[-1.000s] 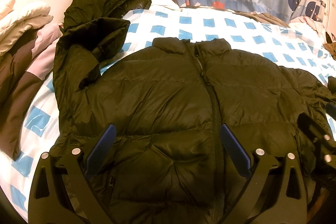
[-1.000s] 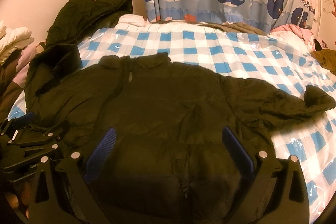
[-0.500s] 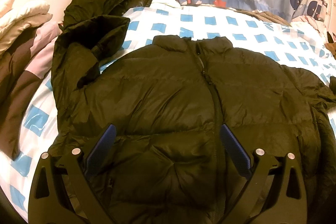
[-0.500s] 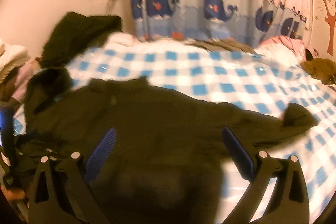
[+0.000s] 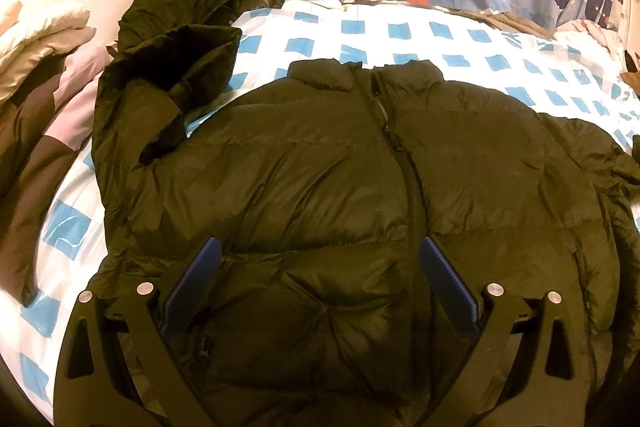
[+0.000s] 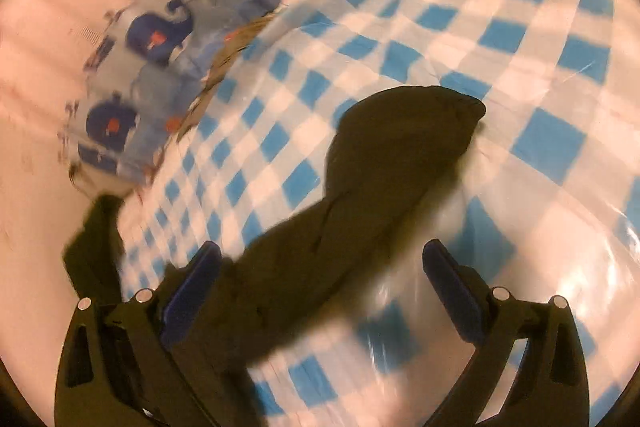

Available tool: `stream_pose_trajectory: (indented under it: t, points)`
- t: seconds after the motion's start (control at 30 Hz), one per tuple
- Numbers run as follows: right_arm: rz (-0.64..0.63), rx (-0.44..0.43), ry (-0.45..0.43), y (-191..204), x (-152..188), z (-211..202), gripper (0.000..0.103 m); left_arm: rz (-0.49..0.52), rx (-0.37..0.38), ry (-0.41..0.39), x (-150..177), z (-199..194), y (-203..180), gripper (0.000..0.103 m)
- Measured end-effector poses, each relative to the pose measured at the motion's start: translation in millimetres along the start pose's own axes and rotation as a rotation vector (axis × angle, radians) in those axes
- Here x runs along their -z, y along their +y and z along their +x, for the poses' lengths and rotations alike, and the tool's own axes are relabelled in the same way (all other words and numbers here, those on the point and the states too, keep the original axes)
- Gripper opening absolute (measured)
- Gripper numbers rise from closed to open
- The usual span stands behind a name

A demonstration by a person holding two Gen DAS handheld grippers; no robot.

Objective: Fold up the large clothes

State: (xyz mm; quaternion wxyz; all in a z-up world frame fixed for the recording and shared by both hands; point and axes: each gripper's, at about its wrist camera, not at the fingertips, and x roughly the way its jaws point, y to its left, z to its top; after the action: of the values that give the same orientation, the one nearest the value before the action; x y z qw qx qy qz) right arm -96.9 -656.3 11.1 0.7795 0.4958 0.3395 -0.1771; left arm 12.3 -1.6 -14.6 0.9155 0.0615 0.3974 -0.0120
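**newbie:** So where's everything at right now?

**folder_guy:** Left tongs [image 5: 318,287] are spread wide, gripping nothing, hovering over the lower front of the dark puffer jacket [image 5: 360,187], which lies flat and zipped on the checkered bed [image 5: 460,39]. Right tongs [image 6: 320,291] are spread too, empty, with the jacket's sleeve [image 6: 380,179] running out ahead between them, cuff at the far end.

**newbie:** Tips for the sleeve fold?

**folder_guy:** I'd pinch near the cuff, not mid-sleeve, since puffy fabric slips. Then carry it across the chest while the left tongs pin the body down.

**newbie:** What's changed from a second ago?

**folder_guy:** The right tongs swung off the jacket's body toward the sleeve, view's blurry from it. The left barely budged.
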Motion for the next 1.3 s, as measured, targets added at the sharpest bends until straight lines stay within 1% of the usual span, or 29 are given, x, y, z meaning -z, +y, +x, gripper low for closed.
stream_pose_trajectory:
  t: [0.1, 0.17, 0.23, 0.27, 0.3, 0.33, 0.37, 0.43, 0.47, 0.53, 0.57, 0.6, 0.63, 0.67, 0.7, 0.73, 0.8, 0.87, 0.9, 0.97, 1.0, 1.03, 1.07, 1.1, 1.13, 1.17, 1.23, 1.27, 1.3]
  points:
    - [0.117, -0.103, 0.031, -21.7, -22.7, 25.1, 0.097, -0.010, 0.009, -0.014, 0.0, 1.1, -0.5, 0.095]
    - [0.148, -0.117, 0.047, -29.6, -31.9, 38.6, 0.097, -0.006, 0.013, -0.013, 0.3, 2.7, -1.6, 0.095]
    - [0.183, -0.119, 0.034, -39.1, -42.7, 50.4, 0.097, -0.002, 0.013, -0.012, 0.4, 3.9, -3.1, 0.095]
    - [0.190, -0.128, 0.019, -43.0, -48.4, 54.5, 0.095, 0.001, 0.010, -0.012, 0.6, 4.2, -3.4, 0.095]
    - [0.186, -0.131, -0.010, -46.8, -55.0, 55.6, 0.077, 0.002, 0.007, -0.015, 0.6, 4.6, -3.6, 0.095]
    - [0.170, -0.123, -0.021, -47.0, -60.3, 57.3, 0.056, 0.002, 0.005, -0.017, 0.5, 4.7, -3.7, 0.095]
    - [0.155, -0.114, -0.018, -45.9, -64.8, 59.9, 0.009, 0.003, 0.000, -0.020, -0.1, 5.0, -3.8, 0.095]
    - [0.103, -0.127, -0.037, -34.4, -74.0, 58.1, 0.008, 0.005, -0.005, -0.029, -0.9, 5.1, -4.6, 0.095]
    - [0.040, -0.125, -0.065, -18.6, -79.4, 48.7, 0.006, 0.002, -0.010, -0.035, -1.8, 5.2, -3.9, 0.095]
    - [-0.031, -0.172, -0.132, 3.9, -88.9, 23.1, 0.006, -0.022, -0.006, -0.047, -4.7, 2.5, -0.7, 0.095]
    - [-0.090, -0.232, -0.208, 20.3, -95.5, -5.9, 0.006, -0.047, -0.001, -0.065, -7.4, -2.2, 2.2, 0.095]
    - [-0.134, -0.275, -0.263, 28.6, -98.4, -26.2, 0.006, -0.062, -0.002, -0.082, -10.1, -7.1, 3.9, 0.095]
    - [-0.180, -0.298, -0.319, 34.6, -100.5, -48.8, 0.006, -0.082, 0.007, -0.098, -12.9, -12.0, 5.6, 0.095]
    - [-0.206, -0.298, -0.354, 34.6, -103.1, -66.9, 0.006, -0.093, 0.020, -0.107, -14.7, -14.9, 6.0, 0.095]
    - [-0.208, -0.289, -0.353, 29.8, -105.1, -70.4, 0.006, -0.102, 0.036, -0.112, -15.4, -16.3, 5.9, 0.095]
    - [-0.202, -0.258, -0.337, 19.9, -106.1, -68.8, 0.006, -0.103, 0.049, -0.111, -15.0, -15.9, 3.8, 0.095]
    - [-0.165, -0.173, -0.303, -13.8, -103.7, -52.3, 0.006, -0.091, 0.059, -0.082, -11.7, -9.0, -1.8, 0.095]
    - [-0.078, -0.126, -0.222, -54.6, -101.3, -23.9, 0.006, -0.073, 0.067, -0.045, -6.2, -0.3, -7.3, 0.095]
    - [-0.016, -0.089, -0.183, -79.8, -98.1, -7.1, 0.009, -0.061, 0.066, -0.035, -3.9, 2.4, -10.2, 0.095]
    - [0.084, -0.088, -0.129, -115.9, -90.9, 14.7, 0.012, -0.024, 0.052, -0.025, 0.3, 6.4, -15.5, 0.095]
    - [0.148, -0.104, -0.107, -133.5, -87.5, 23.9, 0.030, -0.013, 0.052, -0.027, 1.8, 6.4, -16.5, 0.095]
    - [0.214, -0.135, -0.102, -147.6, -85.1, 28.8, 0.034, -0.013, 0.062, -0.028, 2.1, 5.9, -17.7, 0.095]
    - [0.227, -0.161, -0.113, -152.7, -80.9, 26.0, 0.034, -0.007, 0.059, -0.028, 2.7, 5.8, -19.1, 0.095]
    - [0.234, -0.195, -0.133, -153.6, -76.3, 18.6, 0.038, -0.011, 0.064, -0.030, 2.5, 4.9, -19.6, 0.095]
    - [0.229, -0.215, -0.146, -153.3, -72.5, 12.5, 0.050, -0.013, 0.067, -0.030, 2.3, 4.3, -19.0, 0.095]
    - [0.222, -0.208, -0.166, -151.2, -67.4, 1.2, 0.057, -0.014, 0.071, -0.032, 2.2, 3.4, -18.5, 0.095]
    - [0.227, -0.178, -0.214, -146.3, -47.6, -27.7, 0.063, -0.022, 0.078, -0.038, 1.8, 0.5, -16.6, 0.095]
    - [0.221, -0.184, -0.242, -141.1, -39.2, -41.0, 0.073, -0.032, 0.088, -0.038, 1.6, -1.4, -15.3, 0.095]
    - [0.201, -0.188, -0.265, -132.2, -26.9, -57.3, 0.076, -0.040, 0.097, -0.039, 1.6, -3.7, -14.6, 0.095]
